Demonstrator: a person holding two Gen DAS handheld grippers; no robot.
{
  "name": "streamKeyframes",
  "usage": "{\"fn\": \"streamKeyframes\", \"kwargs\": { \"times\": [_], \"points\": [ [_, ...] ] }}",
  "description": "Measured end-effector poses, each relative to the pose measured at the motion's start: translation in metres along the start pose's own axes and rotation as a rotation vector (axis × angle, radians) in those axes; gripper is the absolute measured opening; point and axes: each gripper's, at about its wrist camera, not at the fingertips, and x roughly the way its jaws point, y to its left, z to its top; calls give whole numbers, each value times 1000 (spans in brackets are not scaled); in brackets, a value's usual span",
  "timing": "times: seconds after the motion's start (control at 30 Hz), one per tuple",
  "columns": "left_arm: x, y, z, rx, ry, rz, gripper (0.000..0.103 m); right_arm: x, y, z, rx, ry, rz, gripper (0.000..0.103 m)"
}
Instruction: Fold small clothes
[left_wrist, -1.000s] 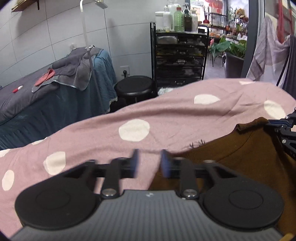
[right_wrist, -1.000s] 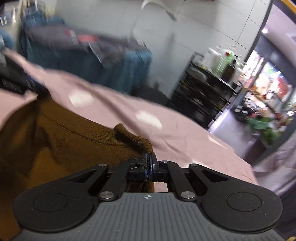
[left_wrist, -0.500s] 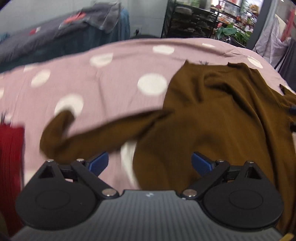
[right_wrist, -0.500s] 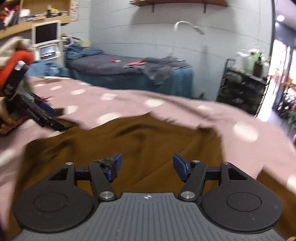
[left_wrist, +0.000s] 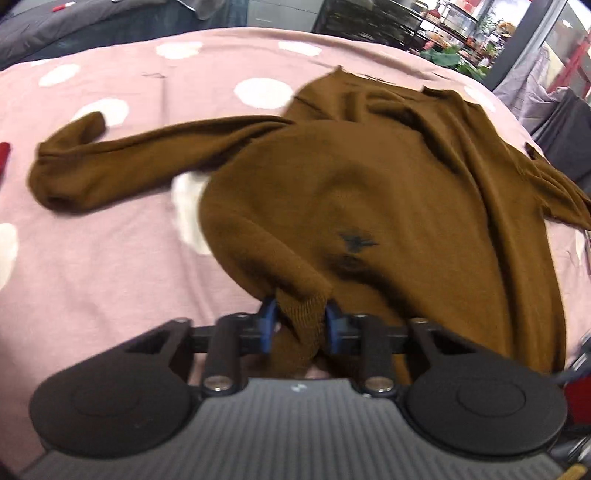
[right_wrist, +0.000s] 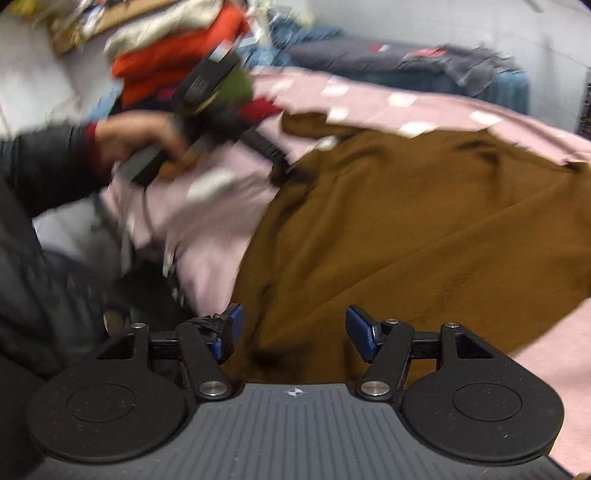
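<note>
A brown long-sleeved sweater (left_wrist: 388, 184) lies spread on a pink bedsheet with white dots (left_wrist: 92, 240). Its left sleeve (left_wrist: 129, 155) stretches out to the left. My left gripper (left_wrist: 298, 325) is shut on the sweater's ribbed hem at the near edge. In the right wrist view the sweater (right_wrist: 424, 221) fills the middle, and my right gripper (right_wrist: 291, 328) is open and empty just above its near edge. The left gripper also shows in the right wrist view (right_wrist: 258, 144), held in a hand at the sweater's left edge.
A pile of red, orange and light clothes (right_wrist: 177, 62) sits at the bed's far left. A second bed with a grey cover (right_wrist: 406, 59) stands behind. A black shelf rack (left_wrist: 369, 22) and hanging clothes (left_wrist: 535, 85) are at the far right.
My left gripper has come down to the sweater's near hem and shut on it. My right gripper has stayed open and swung towards the near right hem.
</note>
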Motion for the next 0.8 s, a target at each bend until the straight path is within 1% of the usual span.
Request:
{"fn": "streamKeyframes", "kwargs": {
  "times": [0.03,0.07,0.1,0.13,0.17,0.2,0.23,0.27,0.33,0.4,0.47,0.57,0.6,0.63,0.67,0.7,0.73,0.77,0.8],
  "points": [
    [0,-3,1,14,3,7,17,9,2,-1,-19,35,20,100],
    [-2,-5,1,24,9,1,13,15,4,0,-57,37,-14,97],
    [-4,-5,2,27,16,-7,12,17,10,0,-114,36,-63,86],
    [-7,-3,3,28,19,-6,12,18,15,1,-182,49,-123,45],
    [-11,-2,3,34,22,-1,11,18,16,3,-218,61,-147,16],
    [-15,-1,3,44,27,8,11,14,11,5,-194,66,-110,15],
    [-21,0,2,49,33,21,10,8,3,9,-151,58,-70,6],
    [-29,2,1,50,40,22,9,-2,-5,12,-115,41,-38,6],
    [-48,2,-4,69,73,-10,9,-26,-19,18,-56,11,38,6],
    [-68,-5,-14,129,123,-11,9,-51,-32,20,-24,-20,93,6],
    [-83,-15,-28,190,185,-25,9,-67,-40,16,-38,0,104,6],
    [-81,-21,-56,182,330,-93,9,-74,-52,13,-10,21,100,6],
    [-76,-24,-64,193,364,-94,9,-67,-56,11,31,48,125,7],
    [-73,-27,-71,209,377,-69,10,-59,-56,10,57,75,155,11],
    [-70,-28,-74,227,383,-43,13,-53,-55,8,56,80,154,21],
    [-67,-26,-75,227,389,-31,15,-48,-51,7,51,76,130,29],
    [-65,-21,-73,205,388,-23,19,-44,-49,8,45,74,116,47],
    [-65,-15,-72,173,387,-12,26,-43,-48,9,45,64,109,66],
    [-66,-10,-69,139,393,-22,28,-44,-48,9,55,38,97,73]
  ]
}}
